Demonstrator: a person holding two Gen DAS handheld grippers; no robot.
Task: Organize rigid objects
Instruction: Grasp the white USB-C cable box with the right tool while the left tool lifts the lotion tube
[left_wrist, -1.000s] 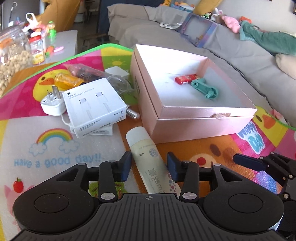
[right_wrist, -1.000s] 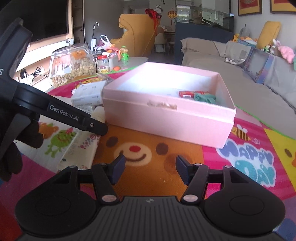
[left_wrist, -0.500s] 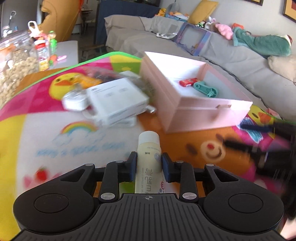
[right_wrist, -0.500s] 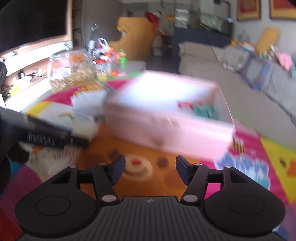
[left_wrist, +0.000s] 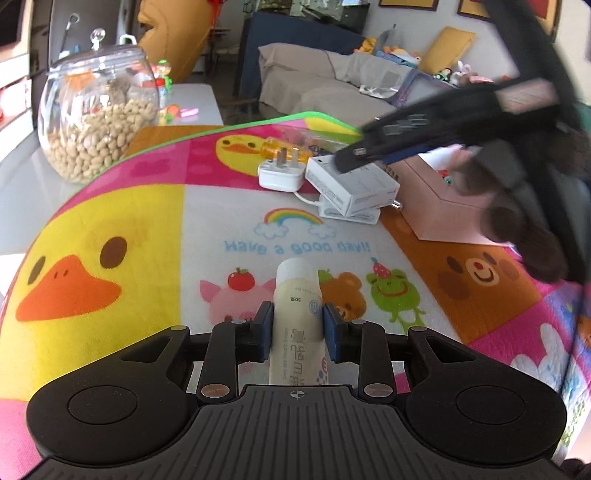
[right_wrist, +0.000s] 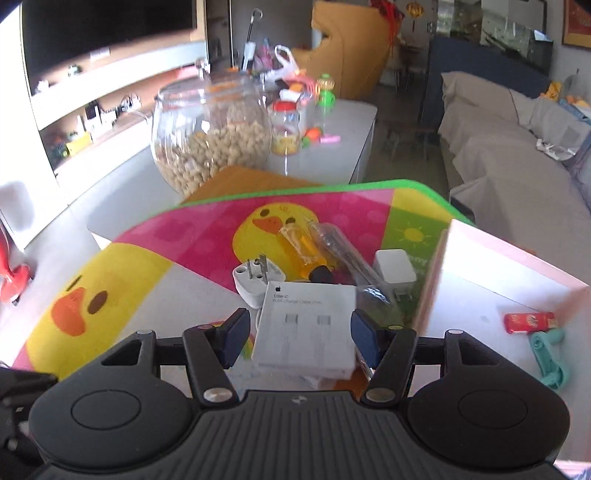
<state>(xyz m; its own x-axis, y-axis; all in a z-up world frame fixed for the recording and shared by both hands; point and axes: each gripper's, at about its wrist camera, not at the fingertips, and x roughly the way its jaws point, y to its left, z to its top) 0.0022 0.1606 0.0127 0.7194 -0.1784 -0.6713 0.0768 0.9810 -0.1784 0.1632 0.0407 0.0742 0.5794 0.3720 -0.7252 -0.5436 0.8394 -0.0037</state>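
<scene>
My left gripper (left_wrist: 297, 326) is shut on a cream tube (left_wrist: 298, 314) and holds it above the colourful mat, cap pointing away. My right gripper (right_wrist: 299, 334) is open with its jaws on either side of a white cable box (right_wrist: 306, 326), hovering over it. The same box (left_wrist: 351, 181) shows in the left wrist view under the right gripper (left_wrist: 351, 155). The open pink box (right_wrist: 495, 295) stands to the right and holds a red packet (right_wrist: 530, 322) and a teal toy (right_wrist: 550, 356).
A white plug adapter (right_wrist: 255, 278), an orange screwdriver (right_wrist: 303, 254), a clear bag (right_wrist: 347, 258) and a white charger cube (right_wrist: 393, 271) lie behind the cable box. A glass jar of nuts (right_wrist: 210, 136) stands off the mat's far left corner. A grey sofa (right_wrist: 517, 158) lies beyond.
My left gripper closed on the tube, lifted it and pulled back to the left. My right gripper swung left from in front of the pink box to over the cable box.
</scene>
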